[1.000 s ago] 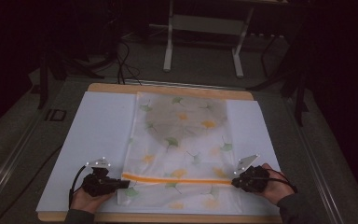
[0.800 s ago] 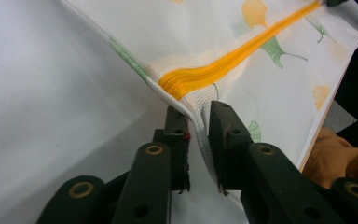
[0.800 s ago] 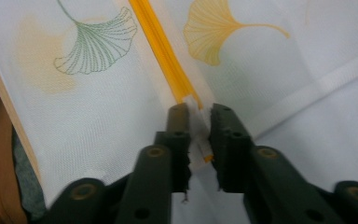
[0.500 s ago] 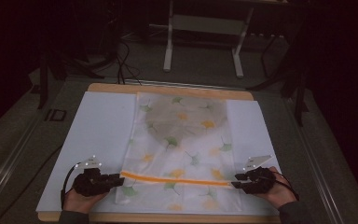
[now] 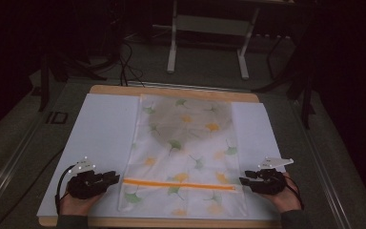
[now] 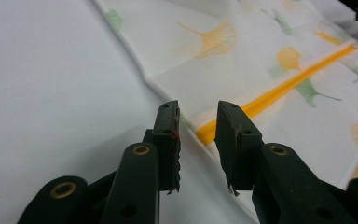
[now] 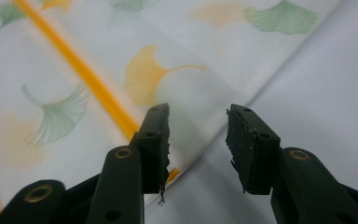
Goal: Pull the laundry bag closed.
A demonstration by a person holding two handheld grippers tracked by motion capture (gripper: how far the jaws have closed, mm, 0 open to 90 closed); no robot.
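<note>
A: High view first, quick. Where's the cloth?

B: The cloth (image 5: 183,152), white with a leaf print and an orange stripe (image 5: 178,183) near its close edge, lies flat down the middle of the white board (image 5: 100,129). The left gripper (image 5: 116,178) sits just off the cloth's left edge at the stripe's end, the right gripper (image 5: 242,181) just off the right edge at the other end. Both point inward at the cloth.

A: Holding it?

B: No. Jaws apart on both, nothing pinched; they have just been opening.

A: Left gripper view?

B: The left gripper (image 6: 198,130) has a clear gap between its jaws. The cloth's (image 6: 261,60) edge and the stripe's (image 6: 279,86) end lie just past the tips, on the board (image 6: 51,93). Nothing between the pads.

A: Right gripper view?

B: Same. The right gripper (image 7: 198,135) is spread, wider gap. Cloth (image 7: 121,56) edge runs beneath the gap, stripe (image 7: 88,74) behind the left jaw, bare board (image 7: 326,84) on the right. Pads free.
</note>
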